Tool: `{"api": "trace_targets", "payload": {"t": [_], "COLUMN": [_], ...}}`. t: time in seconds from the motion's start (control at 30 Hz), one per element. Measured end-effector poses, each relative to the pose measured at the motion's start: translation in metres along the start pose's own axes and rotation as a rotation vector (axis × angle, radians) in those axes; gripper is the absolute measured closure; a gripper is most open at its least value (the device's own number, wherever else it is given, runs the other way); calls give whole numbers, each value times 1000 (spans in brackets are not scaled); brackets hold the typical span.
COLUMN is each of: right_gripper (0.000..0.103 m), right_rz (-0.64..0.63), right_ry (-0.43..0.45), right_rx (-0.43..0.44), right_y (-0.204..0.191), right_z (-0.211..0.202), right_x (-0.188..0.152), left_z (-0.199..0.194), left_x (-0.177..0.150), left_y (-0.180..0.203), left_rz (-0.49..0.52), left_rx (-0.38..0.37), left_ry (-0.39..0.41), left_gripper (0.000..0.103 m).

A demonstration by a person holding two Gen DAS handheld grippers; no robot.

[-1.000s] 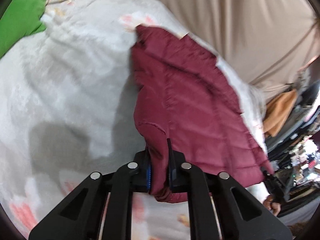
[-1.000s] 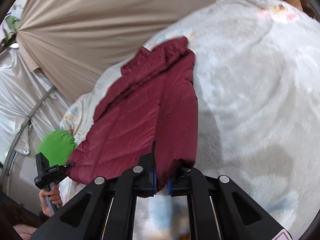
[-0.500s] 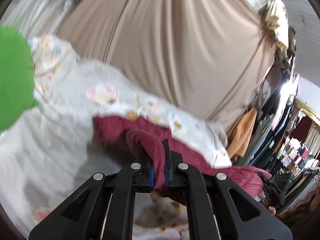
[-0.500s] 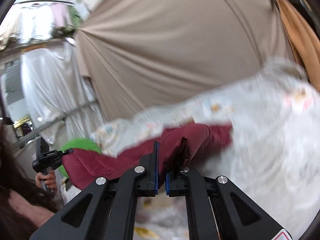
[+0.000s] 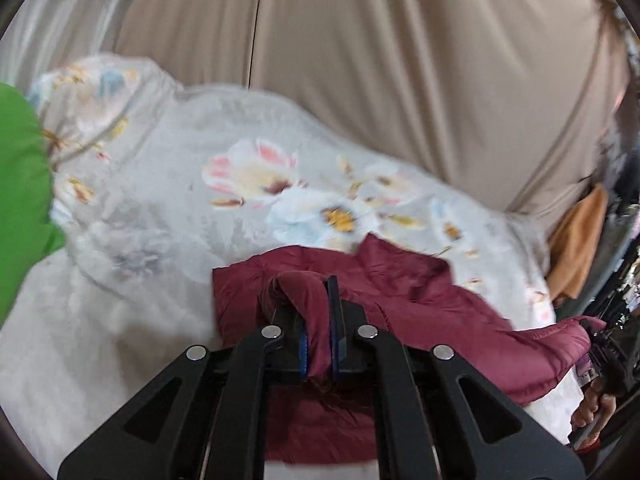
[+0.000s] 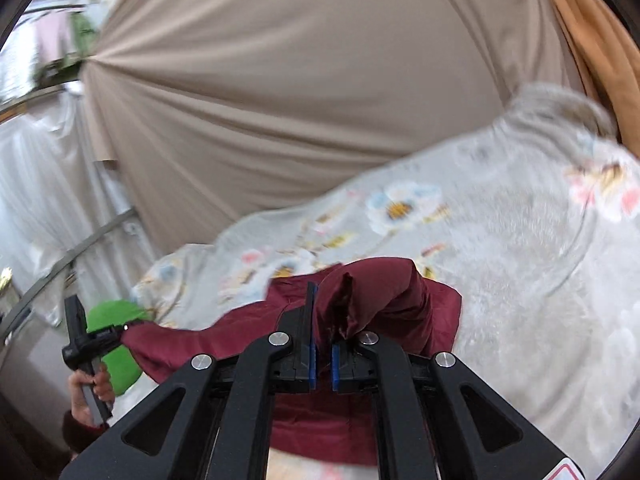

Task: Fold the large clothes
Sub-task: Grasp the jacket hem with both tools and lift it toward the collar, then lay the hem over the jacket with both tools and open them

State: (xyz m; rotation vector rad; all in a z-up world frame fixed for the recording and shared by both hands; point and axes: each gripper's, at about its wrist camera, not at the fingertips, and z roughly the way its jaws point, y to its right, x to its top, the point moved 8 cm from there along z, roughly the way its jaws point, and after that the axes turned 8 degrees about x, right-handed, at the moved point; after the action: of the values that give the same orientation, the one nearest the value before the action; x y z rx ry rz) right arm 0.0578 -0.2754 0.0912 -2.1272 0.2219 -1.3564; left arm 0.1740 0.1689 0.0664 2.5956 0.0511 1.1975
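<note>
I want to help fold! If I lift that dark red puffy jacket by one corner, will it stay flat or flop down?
Probably flop: the jacket sags between the left tool and right tool, each clamping one bunched edge. It looks padded and quilted, so likely light for its size. Its shiny fabric may slide on the floral blanket.

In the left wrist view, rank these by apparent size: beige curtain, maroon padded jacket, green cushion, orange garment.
1. Beige curtain
2. Maroon padded jacket, enlarged by nearness
3. Green cushion, cut off at the frame edge
4. Orange garment
</note>
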Motion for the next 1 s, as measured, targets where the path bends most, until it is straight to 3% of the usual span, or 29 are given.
{"api": "trace_targets", "payload": {"t": [0.2,0.47,0.67,0.8,0.9,0.97,1.0], "right_gripper": [98,98,96,90,75,50,45], "right_rz": [89,110,158,184,147,94,40], "right_ry": [-110,-233,-240,-176,-70,-4,52], "right_rx": [-111,-216,-178,-118,-62,-52,-64], "right_y": [62,124,143,137,112,93,77], "right_z": [86,156,172,154,119,96,79], "right_x": [3,-21,-30,-16,11,24,32], "left_z": [89,150,170,150,104,63,48], "left_x": [4,-14,-14,-5,20,39,46], "left_y": [-8,-20,-20,-27,-26,-22,-22], "left_rz": [36,27,5,-103,-130,-111,-99], "left_rx": [98,136,124,84,30,28,57], "left_ry": [-94,-185,-138,-115,-30,54,97], "left_gripper": [96,93,92,89,74,49,40]}}
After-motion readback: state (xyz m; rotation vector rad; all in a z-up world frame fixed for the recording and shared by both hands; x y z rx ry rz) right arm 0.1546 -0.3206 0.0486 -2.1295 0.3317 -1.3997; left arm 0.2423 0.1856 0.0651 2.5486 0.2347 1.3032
